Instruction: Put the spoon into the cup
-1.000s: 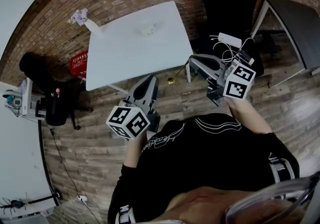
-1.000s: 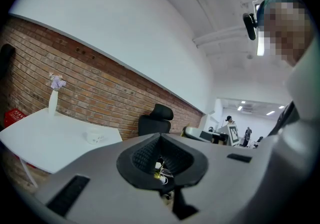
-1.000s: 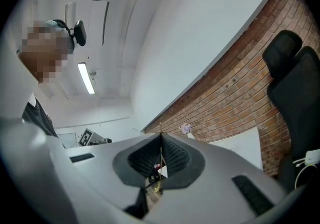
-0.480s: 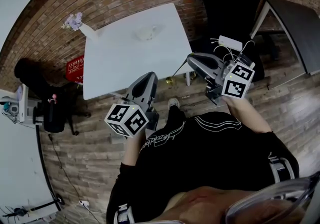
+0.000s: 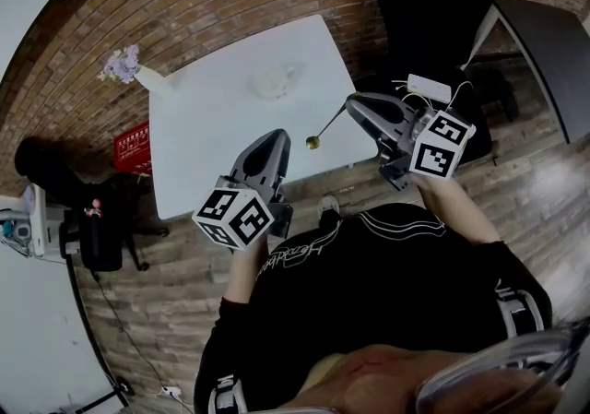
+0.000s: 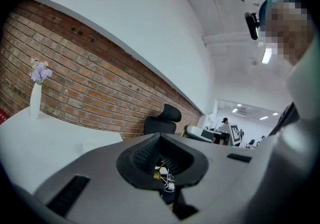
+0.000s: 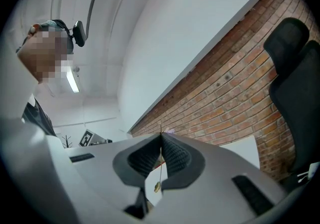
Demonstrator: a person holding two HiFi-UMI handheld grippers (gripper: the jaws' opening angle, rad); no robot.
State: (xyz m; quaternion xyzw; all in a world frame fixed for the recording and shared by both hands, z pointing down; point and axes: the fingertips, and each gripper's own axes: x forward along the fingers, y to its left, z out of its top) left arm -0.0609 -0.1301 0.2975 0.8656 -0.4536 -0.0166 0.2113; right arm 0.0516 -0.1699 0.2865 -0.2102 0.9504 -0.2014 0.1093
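Note:
A thin gold spoon [image 5: 324, 128] hangs by its handle from my right gripper [image 5: 351, 106], which is shut on it. Its bowl points down-left over the near right edge of the white table [image 5: 212, 136]. In the right gripper view the handle runs between the closed jaws and the spoon's bowl [image 7: 157, 186] dangles below them. A pale cup [image 5: 274, 82] stands on the far part of the table, well beyond the spoon. My left gripper [image 5: 273, 137] is shut with nothing in it and hovers over the table's near edge. Its closed jaws fill the left gripper view [image 6: 159, 136].
A white vase with purple flowers [image 5: 127, 68] stands at the table's far left corner, also seen as the vase [image 6: 35, 99]. A black office chair [image 5: 429, 6] and a white box with cables [image 5: 428, 88] are right of the table. Brick wall behind; wooden floor below.
The table has come nearer in the head view as the person stepped toward it. Both grippers now reach over its near edge, the spoon still in the right one.

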